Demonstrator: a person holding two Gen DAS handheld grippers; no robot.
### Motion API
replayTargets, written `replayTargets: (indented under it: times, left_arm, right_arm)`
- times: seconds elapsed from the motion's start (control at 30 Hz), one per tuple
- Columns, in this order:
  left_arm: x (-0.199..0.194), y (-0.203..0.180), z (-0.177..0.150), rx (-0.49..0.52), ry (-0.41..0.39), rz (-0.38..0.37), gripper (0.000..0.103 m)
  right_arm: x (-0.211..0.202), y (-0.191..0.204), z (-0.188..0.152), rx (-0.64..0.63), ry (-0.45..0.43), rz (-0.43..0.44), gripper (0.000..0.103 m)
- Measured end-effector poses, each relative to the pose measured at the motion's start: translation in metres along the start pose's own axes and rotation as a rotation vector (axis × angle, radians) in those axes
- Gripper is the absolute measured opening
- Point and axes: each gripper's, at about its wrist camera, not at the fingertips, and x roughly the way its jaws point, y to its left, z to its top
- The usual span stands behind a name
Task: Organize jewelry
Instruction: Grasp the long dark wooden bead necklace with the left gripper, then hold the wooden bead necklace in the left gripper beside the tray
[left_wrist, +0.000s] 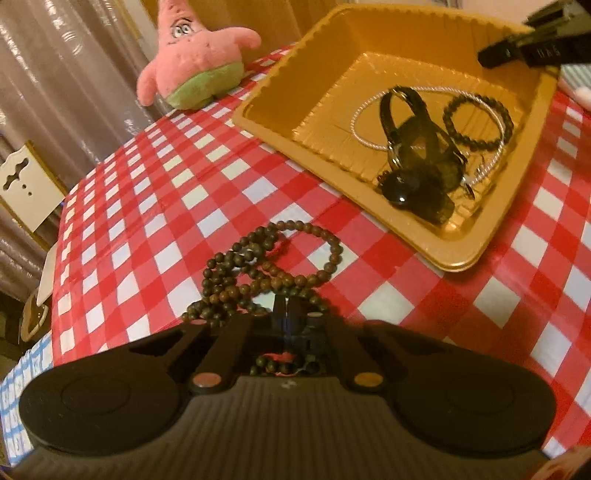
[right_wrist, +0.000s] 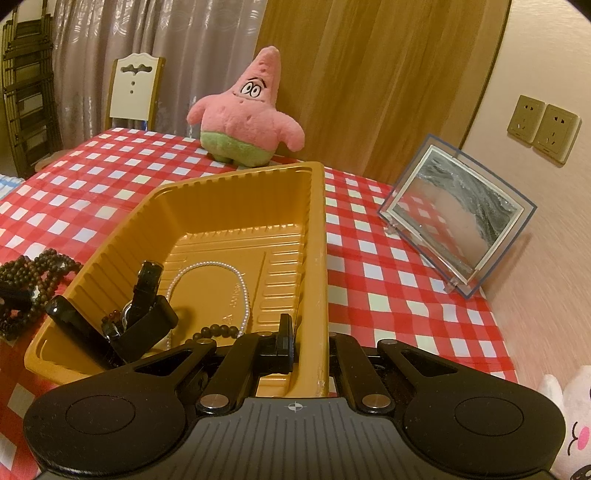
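The left gripper (left_wrist: 286, 306) has its jaws pinched together on the near end of the wooden bead necklace (left_wrist: 266, 266), a few beads and a red thread showing behind the tips — the rest lies heaped on the checked bench (left_wrist: 147, 192) just beyond. From there the gold tray (left_wrist: 266, 96) lies up and to the right, near at hand, its long axis running away toward the far right; a watch (left_wrist: 410, 147), a pearl strand (left_wrist: 364, 114) and a dark bead bracelet (left_wrist: 476, 122) already lie in it. The right gripper (right_wrist: 291, 343) is clamped on the tray's near wall, steadying it. Only the right wrist view shows that grip — and only the left shows the pinch on the beads.
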Motion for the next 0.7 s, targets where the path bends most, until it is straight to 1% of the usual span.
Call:
replayTargets:
  times: [0.1, 0.27, 0.37, 0.4, 0.47, 0.7]
  left_arm:
    - [-0.004, 0.003, -0.001, -0.021, -0.004, 0.003, 0.0]
    - [-0.008, 0.011, -0.002, -0.076, -0.01, -0.021, 0.0]
    - [-0.004, 0.009, -0.001, -0.056, 0.001, -0.007, 0.001]
    - [-0.003, 0.008, 0.0, -0.052, -0.001, -0.01, 0.004]
    - [-0.002, 0.008, 0.001, -0.055, -0.001, -0.025, 0.006]
    - [0.009, 0.006, 0.003, -0.049, 0.016, -0.028, 0.006]
  right_arm:
    - [0.0, 0.002, -0.001, -0.001, -0.001, 0.001, 0.003]
    - [0.0, 0.002, -0.001, -0.001, -0.001, 0.001, 0.003]
    - [0.0, 0.002, -0.001, -0.001, -0.001, 0.002, 0.003]
    - [0.0, 0.002, -0.001, -0.002, -0.001, 0.002, 0.003]
    - [0.0, 0.003, -0.002, -0.004, -0.002, 0.003, 0.003]
    - [-0.001, 0.003, -0.002, -0.003, -0.002, 0.003, 0.003]
